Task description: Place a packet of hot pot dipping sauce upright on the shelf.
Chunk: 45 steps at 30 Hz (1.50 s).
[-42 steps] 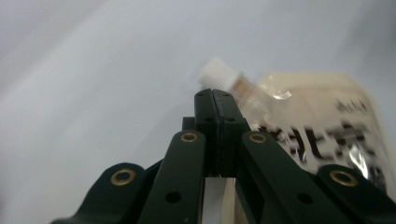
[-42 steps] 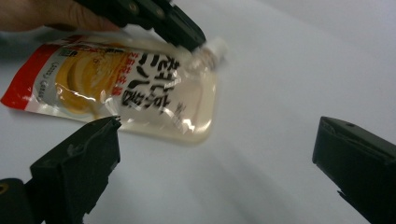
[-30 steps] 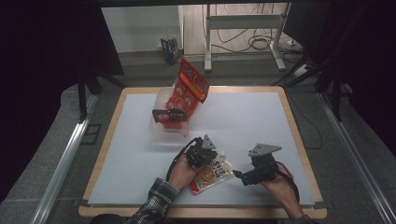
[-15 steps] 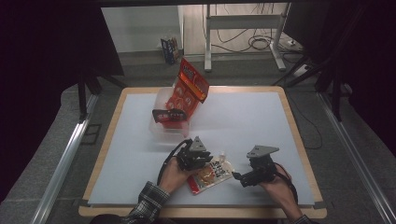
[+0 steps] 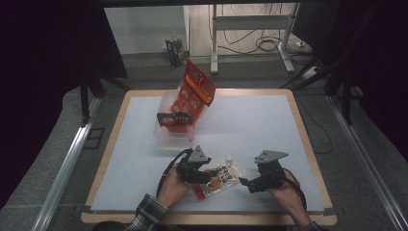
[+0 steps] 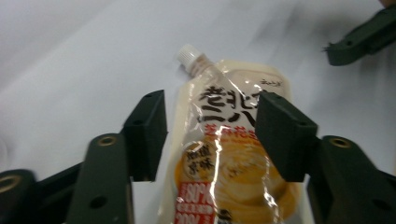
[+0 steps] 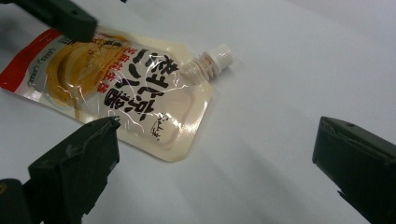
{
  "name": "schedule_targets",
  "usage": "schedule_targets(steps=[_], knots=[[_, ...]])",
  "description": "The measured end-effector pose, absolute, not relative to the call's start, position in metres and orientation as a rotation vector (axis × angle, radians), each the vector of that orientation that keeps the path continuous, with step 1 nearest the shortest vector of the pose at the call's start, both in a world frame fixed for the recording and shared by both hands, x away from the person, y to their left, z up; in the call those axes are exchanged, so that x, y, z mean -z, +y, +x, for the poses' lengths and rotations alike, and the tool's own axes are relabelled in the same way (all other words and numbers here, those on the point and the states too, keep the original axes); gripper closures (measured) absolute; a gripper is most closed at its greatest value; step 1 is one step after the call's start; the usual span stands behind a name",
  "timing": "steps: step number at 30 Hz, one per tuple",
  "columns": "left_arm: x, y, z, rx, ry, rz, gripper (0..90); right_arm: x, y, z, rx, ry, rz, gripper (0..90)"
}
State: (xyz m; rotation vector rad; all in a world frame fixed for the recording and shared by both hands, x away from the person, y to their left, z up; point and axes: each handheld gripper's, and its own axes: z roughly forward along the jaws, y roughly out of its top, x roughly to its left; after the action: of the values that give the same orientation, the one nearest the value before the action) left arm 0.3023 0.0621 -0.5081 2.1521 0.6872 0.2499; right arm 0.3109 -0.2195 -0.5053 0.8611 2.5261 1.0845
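Left gripper [image 6: 210,135]: jaws just been opening, now apart astride spouted sauce pouch [image 6: 229,154], pads off it. Pouch flat on white table [image 5: 255,120], near front edge, between both grippers. Right gripper [image 7: 215,172]: jaws wide, nothing between, just beside pouch.

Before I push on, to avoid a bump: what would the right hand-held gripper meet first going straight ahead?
Probably the sauce pouch on the white table, near its capped spout; the right hand-held gripper stands open. Depth is unclear.

One sauce pouch [image 5: 220,176], one clear bin [image 5: 169,126], two tools.
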Motion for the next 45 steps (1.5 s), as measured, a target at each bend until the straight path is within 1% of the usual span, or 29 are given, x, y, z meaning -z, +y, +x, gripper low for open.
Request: schedule_targets(steps=[5, 9, 13, 15, 16, 18, 19, 20, 25, 28, 31, 33, 36, 45], knots=[[0.509, 0.071, 0.294, -0.267, 0.681, 2.135, 27.4, 0.506, -0.218, 0.311, -1.083, 2.530, 0.856, 0.1], [0.508, 0.081, 0.287, -0.244, 0.702, 2.113, 21.0, 0.507, -0.217, 0.310, -1.073, 2.533, 0.850, 0.2], [0.506, 0.088, 0.278, -0.200, 0.706, 2.104, 18.1, 0.507, -0.217, 0.310, -1.064, 2.530, 0.848, 0.2], [0.505, 0.091, 0.272, -0.197, 0.690, 2.112, 22.3, 0.507, -0.216, 0.310, -1.062, 2.531, 0.847, 0.2], [0.505, 0.093, 0.268, -0.217, 0.679, 2.123, 24.5, 0.507, -0.216, 0.310, -1.062, 2.531, 0.846, 0.2], [0.505, 0.097, 0.264, -0.222, 0.672, 2.123, 35.4, 0.508, -0.216, 0.310, -1.063, 2.532, 0.845, 0.2], [0.506, 0.100, 0.263, -0.209, 0.678, 2.115, 41.1, 0.508, -0.216, 0.310, -1.066, 2.533, 0.845, 0.2], [0.506, 0.103, 0.262, -0.195, 0.683, 2.107, 44.7, 0.508, -0.215, 0.310, -1.066, 2.533, 0.846, 0.3], [0.510, 0.113, 0.265, -0.153, 0.676, 2.100, 72.6, 0.509, -0.214, 0.311, -1.061, 2.539, 0.842, 0.3], [0.513, 0.110, 0.266, -0.132, 0.653, 2.103, 84.4, 0.510, -0.213, 0.311, -1.058, 2.543, 0.841, 0.3], [0.518, 0.101, 0.265, -0.140, 0.640, 2.128, 89.4, 0.511, -0.212, 0.311, -1.057, 2.552, 0.838, 0.3], [0.522, 0.097, 0.265, -0.157, 0.649, 2.155, 89.6, 0.511, -0.211, 0.311, -1.054, 2.557, 0.835, 0.3], [0.529, 0.093, 0.266, -0.149, 0.667, 2.177, 89.7, 0.510, -0.211, 0.310, -1.055, 2.555, 0.831, 0.3], [0.536, 0.099, 0.268, -0.173, 0.696, 2.226, 90.0, 0.511, -0.210, 0.310, -1.057, 2.558, 0.831, 0.2]])
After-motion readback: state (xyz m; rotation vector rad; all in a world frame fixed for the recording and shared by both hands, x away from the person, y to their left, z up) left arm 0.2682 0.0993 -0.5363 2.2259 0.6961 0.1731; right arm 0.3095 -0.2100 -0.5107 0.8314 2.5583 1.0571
